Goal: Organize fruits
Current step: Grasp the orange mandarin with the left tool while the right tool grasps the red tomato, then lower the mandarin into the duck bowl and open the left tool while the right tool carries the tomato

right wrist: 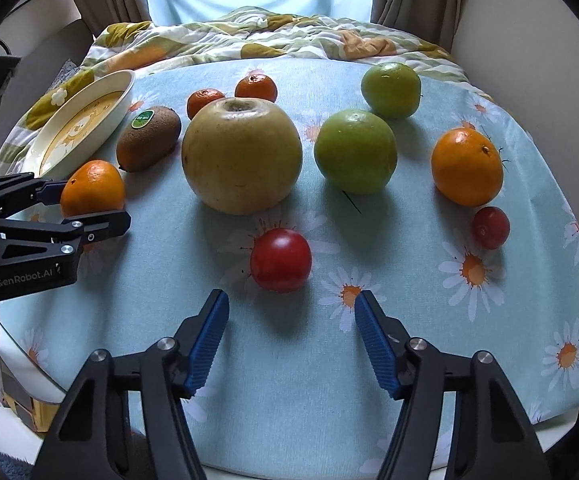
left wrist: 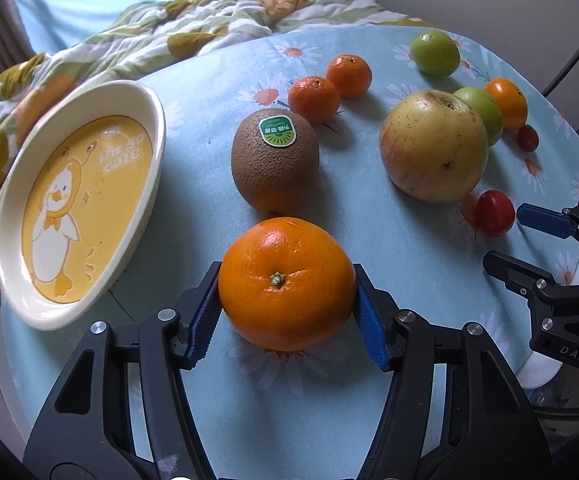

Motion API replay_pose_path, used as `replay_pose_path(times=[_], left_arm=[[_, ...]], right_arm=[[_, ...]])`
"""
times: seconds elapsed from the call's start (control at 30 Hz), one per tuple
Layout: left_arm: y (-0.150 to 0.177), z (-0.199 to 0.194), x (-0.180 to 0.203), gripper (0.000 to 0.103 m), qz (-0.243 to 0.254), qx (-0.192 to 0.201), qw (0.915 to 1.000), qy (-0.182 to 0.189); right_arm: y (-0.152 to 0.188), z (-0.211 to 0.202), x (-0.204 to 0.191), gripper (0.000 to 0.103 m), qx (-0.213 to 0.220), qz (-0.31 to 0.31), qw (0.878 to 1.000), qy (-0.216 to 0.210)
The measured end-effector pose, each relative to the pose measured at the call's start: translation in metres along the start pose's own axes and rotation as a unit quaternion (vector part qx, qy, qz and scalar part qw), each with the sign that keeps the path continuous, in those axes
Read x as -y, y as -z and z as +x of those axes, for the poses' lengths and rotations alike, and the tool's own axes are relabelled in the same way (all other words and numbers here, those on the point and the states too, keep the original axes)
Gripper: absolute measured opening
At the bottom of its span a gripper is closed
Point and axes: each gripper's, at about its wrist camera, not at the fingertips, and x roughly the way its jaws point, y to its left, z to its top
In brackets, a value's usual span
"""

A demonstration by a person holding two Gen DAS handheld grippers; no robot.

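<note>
Left tongs (left wrist: 287, 280) clamped on the big orange (left wrist: 285, 282)!
It sits on the bench (left wrist: 369, 240), kiwi (left wrist: 275, 160) touching at its twelve o'clock, plate (left wrist: 77, 216) at ten. Right tongs (right wrist: 291, 300) gape, pads clear of the red tomato (right wrist: 280, 260) at twelve.

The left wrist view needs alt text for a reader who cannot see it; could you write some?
The left gripper clamps a large orange on a daisy-print tablecloth. Beyond it lie a kiwi, an apple and smaller fruits, with an empty duck-print dish at left.
</note>
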Motion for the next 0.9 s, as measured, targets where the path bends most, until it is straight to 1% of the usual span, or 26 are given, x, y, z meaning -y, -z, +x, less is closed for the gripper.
replay_pose_path(times=[0.07,0.13,0.33,0.4,0.43,0.47,0.53,0.73,0.9], left_arm=[[0.002,0.0,-0.002,0.067,-0.004,-0.001,1.0,-0.004],[0.006,-0.002,-0.005,0.067,-0.009,-0.003,0.9999,-0.008],[0.016,-0.007,-0.016,0.066,-0.028,-0.005,0.9995,-0.014],[0.02,-0.008,-0.019,0.066,-0.034,-0.002,0.9993,-0.015],[0.022,-0.009,-0.021,0.066,-0.037,-0.001,0.9992,-0.015],[0.024,-0.01,-0.022,0.066,-0.039,0.0,0.9991,-0.015],[0.027,-0.012,-0.025,0.066,-0.045,0.001,0.9989,-0.017],[0.033,-0.027,-0.039,0.066,-0.069,0.017,0.9974,-0.016],[0.032,-0.049,-0.054,0.066,-0.091,0.037,0.995,-0.019]], right_arm=[[-0.002,0.002,-0.001,0.052,-0.002,-0.001,1.0,-0.004],[-0.004,0.004,-0.003,0.05,-0.002,-0.005,1.0,-0.005],[-0.012,0.007,-0.011,0.048,0.006,-0.028,1.0,-0.001],[-0.015,0.009,-0.014,0.042,0.007,-0.033,0.999,0.0],[-0.016,0.009,-0.014,0.034,0.008,-0.035,0.999,-0.001],[-0.018,0.009,-0.015,0.029,0.01,-0.037,0.999,-0.001],[-0.018,0.009,-0.018,0.028,0.014,-0.044,0.999,0.005],[-0.022,-0.002,-0.03,0.028,0.021,-0.057,0.998,-0.007],[-0.032,-0.017,-0.043,0.028,0.03,-0.063,0.997,-0.021]])
